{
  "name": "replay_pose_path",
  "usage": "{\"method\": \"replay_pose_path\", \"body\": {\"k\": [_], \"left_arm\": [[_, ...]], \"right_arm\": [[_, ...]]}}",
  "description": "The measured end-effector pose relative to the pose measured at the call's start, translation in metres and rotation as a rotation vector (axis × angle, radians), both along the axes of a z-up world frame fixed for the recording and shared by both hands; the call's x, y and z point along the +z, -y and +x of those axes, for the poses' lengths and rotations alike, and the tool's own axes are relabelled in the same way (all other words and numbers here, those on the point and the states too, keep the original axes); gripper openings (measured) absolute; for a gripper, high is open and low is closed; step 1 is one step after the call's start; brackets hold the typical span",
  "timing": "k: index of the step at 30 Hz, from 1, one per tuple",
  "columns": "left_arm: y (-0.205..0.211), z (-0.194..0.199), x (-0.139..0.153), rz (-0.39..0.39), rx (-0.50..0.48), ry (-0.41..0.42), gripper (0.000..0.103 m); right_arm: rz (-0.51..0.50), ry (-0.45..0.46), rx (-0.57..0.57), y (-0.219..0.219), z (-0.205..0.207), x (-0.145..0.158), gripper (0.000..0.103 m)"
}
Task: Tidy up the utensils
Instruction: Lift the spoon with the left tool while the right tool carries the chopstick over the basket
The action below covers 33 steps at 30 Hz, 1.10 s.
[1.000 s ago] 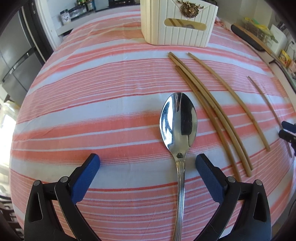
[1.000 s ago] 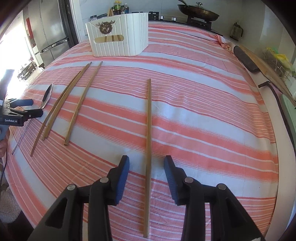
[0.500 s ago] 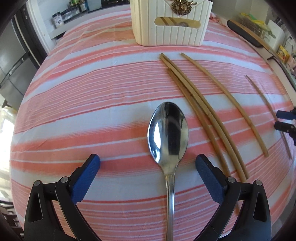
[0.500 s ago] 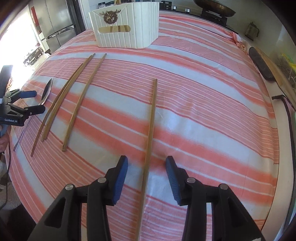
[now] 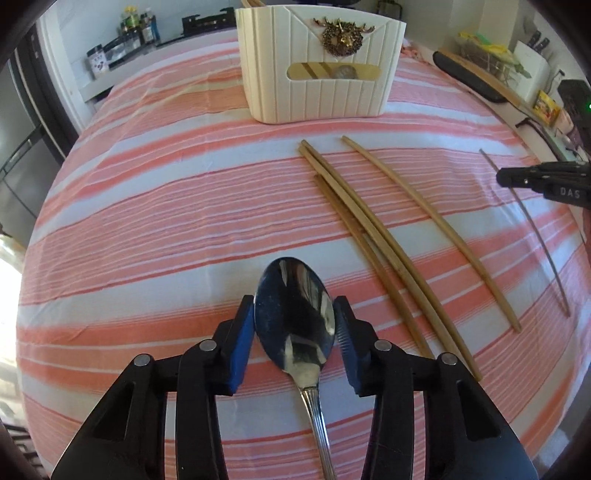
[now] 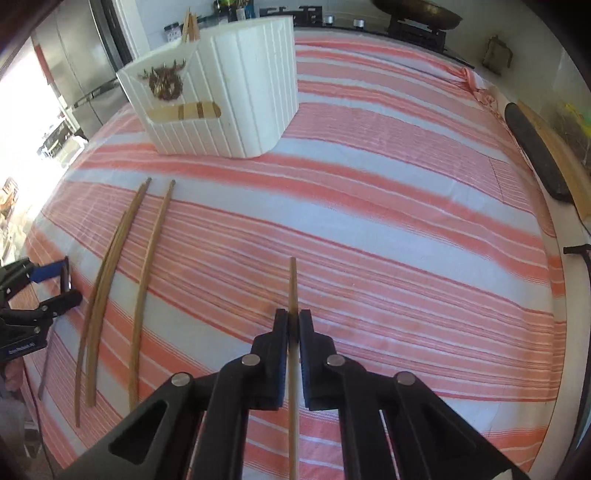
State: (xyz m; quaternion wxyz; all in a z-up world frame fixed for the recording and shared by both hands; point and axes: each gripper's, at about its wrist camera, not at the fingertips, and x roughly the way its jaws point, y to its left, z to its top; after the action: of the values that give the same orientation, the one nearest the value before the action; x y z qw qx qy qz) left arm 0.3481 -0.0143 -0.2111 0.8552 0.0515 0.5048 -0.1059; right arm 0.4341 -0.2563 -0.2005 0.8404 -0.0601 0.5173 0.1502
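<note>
A steel spoon (image 5: 295, 317) lies handle-toward-me on the striped cloth (image 5: 166, 221). My left gripper (image 5: 294, 306) is closing, and its blue pads touch both edges of the spoon's bowl. It also shows at the left edge of the right wrist view as the left gripper (image 6: 55, 284). My right gripper (image 6: 293, 317) is shut on a wooden chopstick (image 6: 293, 284) that points toward the white utensil holder (image 6: 229, 110). The holder (image 5: 317, 92) stands at the far end with chopsticks (image 6: 190, 26) in it. Three more chopsticks (image 5: 369, 240) lie loose between the two grippers.
A pan (image 6: 417, 14) sits on a stove behind the table. A long dark-handled board (image 6: 535, 155) lies along the right edge. A fridge (image 6: 85, 55) stands at the far left, and jars (image 5: 122, 44) sit on a shelf.
My left jaws came in from wide open onto the spoon's bowl. My right jaws shut on the chopstick and carried it forward toward the holder.
</note>
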Motion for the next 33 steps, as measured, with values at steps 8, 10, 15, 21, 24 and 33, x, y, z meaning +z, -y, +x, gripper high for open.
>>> {"method": "replay_pose_path", "body": {"k": [8,10,15,21,24,33], "left_arm": [[-0.022,-0.022,0.029,-0.092,0.046,0.090,0.043],[-0.025,-0.031,0.044,-0.116,0.044,0.122,0.043],[-0.028,-0.051,0.082,-0.168,0.024,0.201,0.042],[-0.033,-0.055,0.119,-0.202,0.005,0.272,0.042],[-0.037,-0.047,0.131,-0.226,0.004,0.287,0.042],[-0.048,-0.018,0.176,-0.263,0.003,0.338,0.042]], "right_arm": [[0.140,0.220,-0.012,0.023,-0.060,0.083,0.006],[0.153,0.261,-0.003,0.026,-0.076,0.098,0.006],[0.188,0.347,0.001,0.031,-0.096,0.127,0.006],[0.236,0.410,0.001,0.031,-0.105,0.145,0.006],[0.244,0.439,-0.001,0.030,-0.100,0.154,0.006],[0.225,0.507,0.011,0.015,-0.066,0.186,0.006]]}}
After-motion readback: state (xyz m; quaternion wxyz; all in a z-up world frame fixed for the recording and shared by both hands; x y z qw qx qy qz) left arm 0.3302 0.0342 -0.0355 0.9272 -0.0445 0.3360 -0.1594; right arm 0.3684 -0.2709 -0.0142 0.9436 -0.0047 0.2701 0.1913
